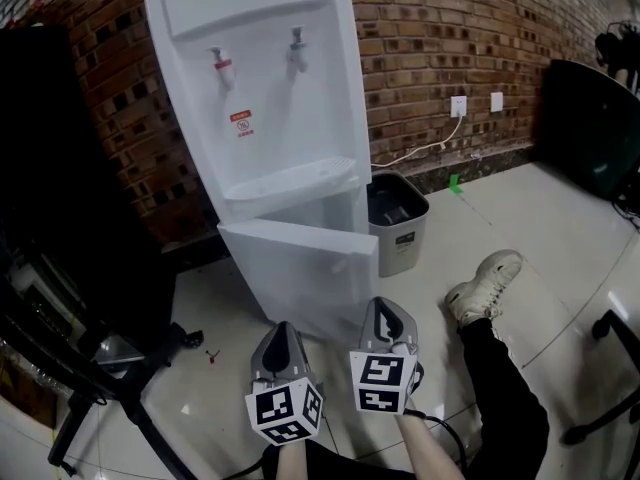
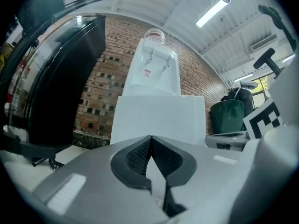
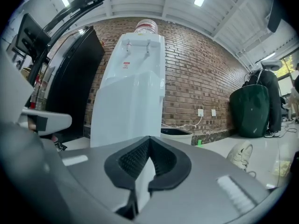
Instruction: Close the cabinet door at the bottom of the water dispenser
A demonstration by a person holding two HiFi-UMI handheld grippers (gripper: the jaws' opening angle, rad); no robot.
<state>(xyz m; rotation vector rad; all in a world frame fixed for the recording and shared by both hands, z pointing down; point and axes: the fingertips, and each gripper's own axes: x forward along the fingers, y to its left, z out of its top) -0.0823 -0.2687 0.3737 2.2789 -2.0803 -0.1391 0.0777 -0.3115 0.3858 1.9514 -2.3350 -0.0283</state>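
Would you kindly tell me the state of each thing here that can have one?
cabinet door: open, swung outward.
left tongs: shut, nothing between them.
right tongs: shut, nothing between them.
bin: upright, no lid.

Grey bin on the floor against the brick wall, two sockets higher up; a dark bulk, perhaps a bag, at the floor's right edge.

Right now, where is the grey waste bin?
In the head view the grey waste bin stands just right of the water dispenser, beside its open cabinet door and in front of the brick wall.
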